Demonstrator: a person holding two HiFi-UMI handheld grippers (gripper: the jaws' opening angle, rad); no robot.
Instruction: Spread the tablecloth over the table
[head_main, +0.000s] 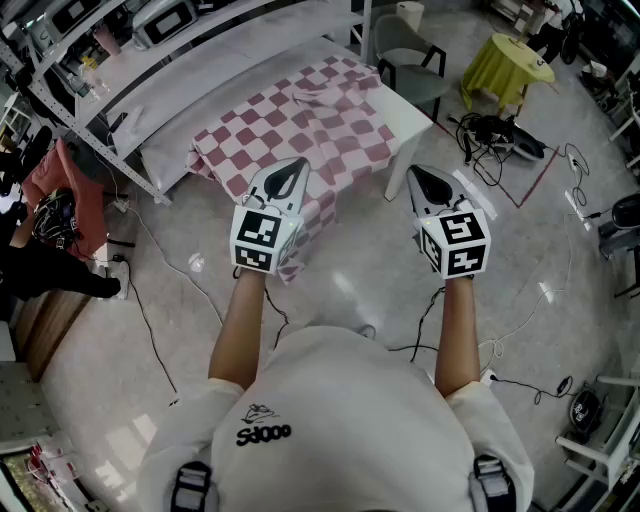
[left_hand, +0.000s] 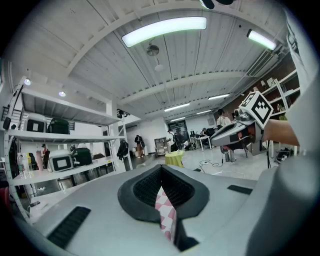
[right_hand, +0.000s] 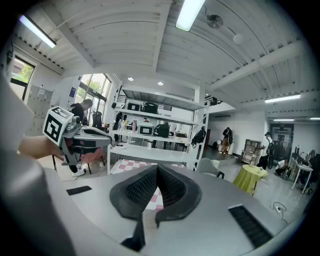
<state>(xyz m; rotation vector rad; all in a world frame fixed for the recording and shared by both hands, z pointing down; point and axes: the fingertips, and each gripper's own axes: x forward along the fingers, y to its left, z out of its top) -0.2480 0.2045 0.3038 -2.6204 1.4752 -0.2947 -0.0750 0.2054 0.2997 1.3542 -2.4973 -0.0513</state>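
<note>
Tablecloth (head_main: 330, 120) corner inside left hand-held gripper (head_main: 289, 170)

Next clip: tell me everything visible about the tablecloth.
The tablecloth is thin, soft-looking fabric in pink and white checks. It lies rumpled on the white table, with a raised fold near its far end, and leaves the table's right end and far strip bare. Its near edge droops over the table's side. There the left gripper has its jaws shut on a strip of it.
</note>
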